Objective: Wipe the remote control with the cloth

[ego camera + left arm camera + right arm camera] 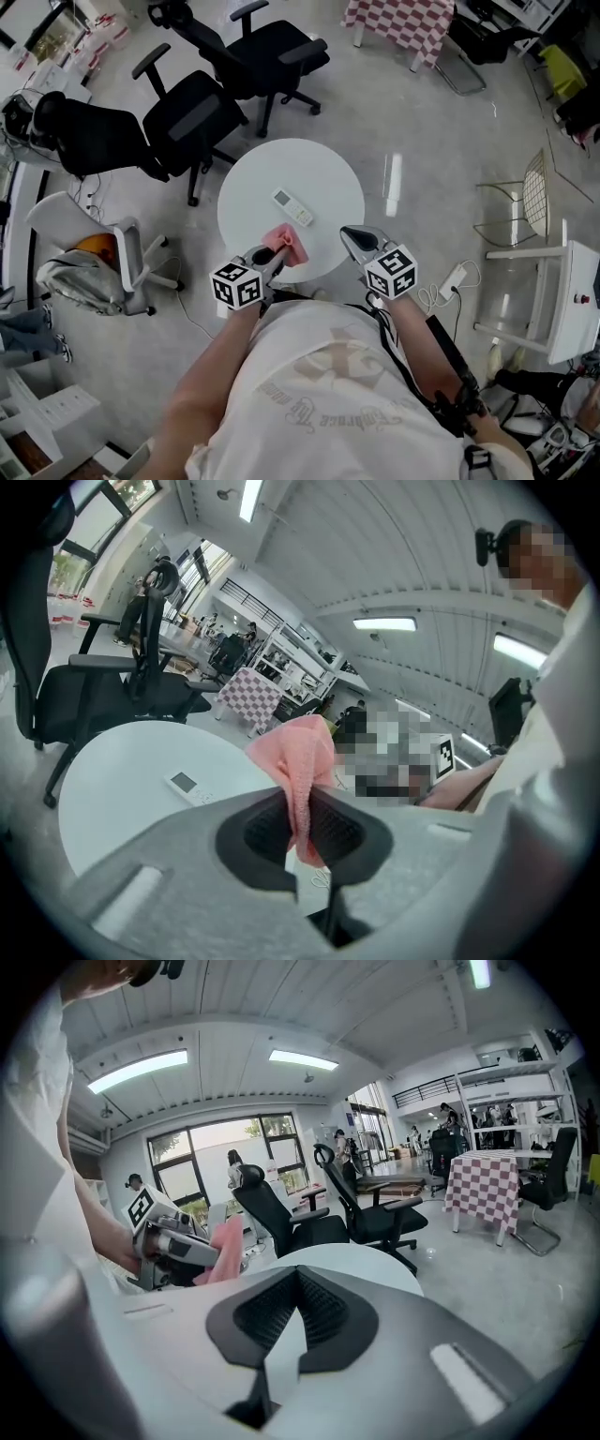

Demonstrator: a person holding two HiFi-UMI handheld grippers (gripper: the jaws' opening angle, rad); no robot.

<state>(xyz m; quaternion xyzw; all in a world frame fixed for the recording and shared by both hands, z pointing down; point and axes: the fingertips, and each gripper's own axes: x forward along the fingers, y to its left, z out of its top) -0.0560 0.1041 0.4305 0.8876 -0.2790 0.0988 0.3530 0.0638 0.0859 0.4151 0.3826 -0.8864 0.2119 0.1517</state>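
Observation:
A white remote control (pixel 292 207) lies near the middle of the round white table (pixel 253 178); in the left gripper view the remote control (pixel 190 787) sits beyond the jaws. My left gripper (pixel 275 261) hangs over the table's near edge, shut on a pink cloth (pixel 286 246) that bunches up past its tips. That cloth (pixel 302 766) is pinched between the dark pads. My right gripper (pixel 353 240) is shut and empty at the table's near right edge. The right gripper view shows the left gripper (pixel 178 1246) and the cloth (pixel 223 1249) to its left.
Black office chairs (pixel 187 117) stand behind the table. A white chair (pixel 122 253) with a bag is at the left. A checkered table (pixel 403 23) stands at the far side, and a wire chair (pixel 525 202) and white furniture (pixel 562 300) at the right.

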